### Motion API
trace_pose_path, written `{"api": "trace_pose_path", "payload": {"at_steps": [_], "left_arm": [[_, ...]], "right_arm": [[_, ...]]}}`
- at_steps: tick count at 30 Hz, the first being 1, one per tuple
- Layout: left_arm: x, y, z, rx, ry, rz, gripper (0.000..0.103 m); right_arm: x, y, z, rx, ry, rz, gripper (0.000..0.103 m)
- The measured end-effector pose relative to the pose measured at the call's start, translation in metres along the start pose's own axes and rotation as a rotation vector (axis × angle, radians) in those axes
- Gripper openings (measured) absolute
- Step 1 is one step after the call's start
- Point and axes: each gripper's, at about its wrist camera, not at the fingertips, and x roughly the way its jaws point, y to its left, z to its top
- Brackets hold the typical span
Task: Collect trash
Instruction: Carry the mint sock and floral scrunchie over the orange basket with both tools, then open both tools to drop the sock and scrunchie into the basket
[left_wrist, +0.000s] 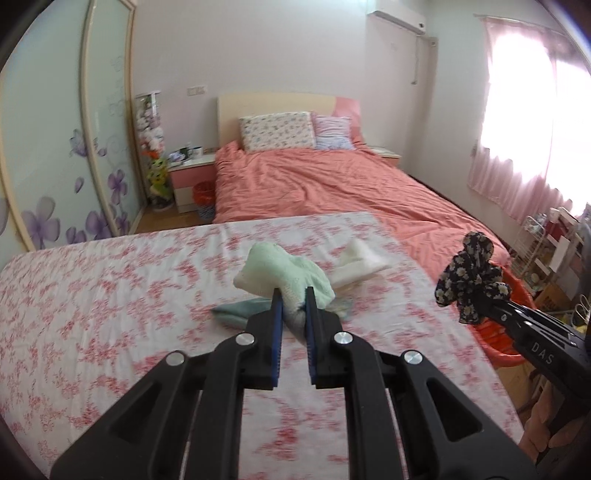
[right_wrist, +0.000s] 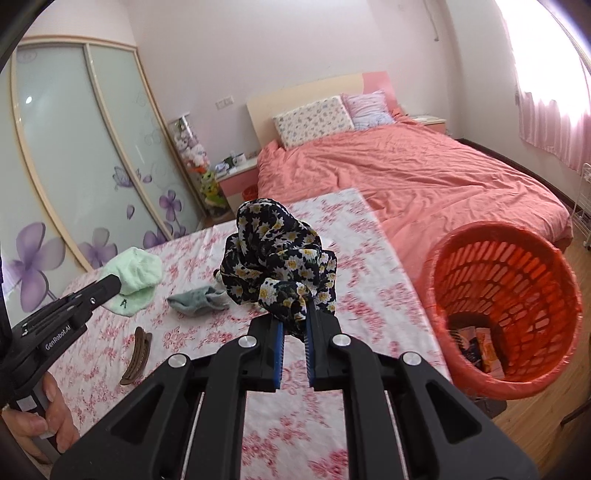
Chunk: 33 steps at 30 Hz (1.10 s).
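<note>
My left gripper (left_wrist: 294, 295) is shut on a mint-green cloth (left_wrist: 284, 273), held up above the floral-covered table (left_wrist: 110, 314). In the right wrist view the same cloth (right_wrist: 135, 275) hangs from that gripper (right_wrist: 110, 286) at the left. My right gripper (right_wrist: 295, 306) is shut on a bunched dark cloth with a daisy print (right_wrist: 275, 258), also lifted off the table. An orange slatted basket (right_wrist: 506, 306) stands tilted at the table's right side, with several items in its bottom. A grey-green sock (right_wrist: 199, 301) and a white cloth (left_wrist: 360, 262) lie on the table.
A brown hair clip (right_wrist: 135, 356) lies near the table's front left. Beyond the table is a bed with a salmon cover (left_wrist: 332, 184), and a small orange bin (left_wrist: 205, 195) stands by the nightstand. Wardrobe doors run along the left; a wire rack (left_wrist: 535, 251) stands at the right.
</note>
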Motion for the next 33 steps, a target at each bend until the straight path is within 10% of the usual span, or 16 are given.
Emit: {"api": "trace_pose_path", "payload": {"at_steps": [22,33], "left_arm": [[0.041,-0.228,0.005,0.205,0.027,-0.392,0.012],[0.091,-0.287,-0.002,0.256,0.101,-0.444,0.013]], "right_arm": [[-0.051,-0.175,0.013,0.271,-0.121,-0.191,0.01],[-0.034,-0.217,0.009,0.356,-0.096,-0.213,0.01]]}}
